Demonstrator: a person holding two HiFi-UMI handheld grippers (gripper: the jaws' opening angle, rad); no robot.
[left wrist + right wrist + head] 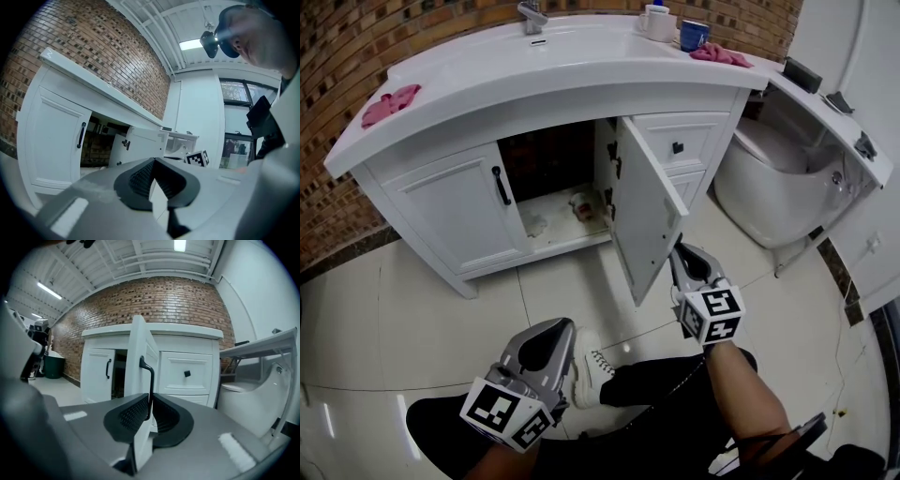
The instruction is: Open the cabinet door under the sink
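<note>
While the right gripper (pixel 150 401) clamps its handle (pixel 149 378), the cabinet door (pixel 649 211) under the sink stands open.
Door swung well out from the vanity (pixel 581 89), free edge twd the person, inside of cab exposed w/ a small item on its floor (can't ID). Right jaws closed onto the black handle bar, pads pinching it from both sides, almost no gap. Other door (pixel 455 211) shut, approx flush w/ front. Left gripper (pixel 153 160) low over the floor, just beside a white shoe (pixel 591 367), well apart from the cab; jaw tips together, nothing btwn them. On top: pink cloth (pixel 391 101) at left end, blue cup (pixel 694 35) at right. Toilet (pixel 773 178) to the right.
</note>
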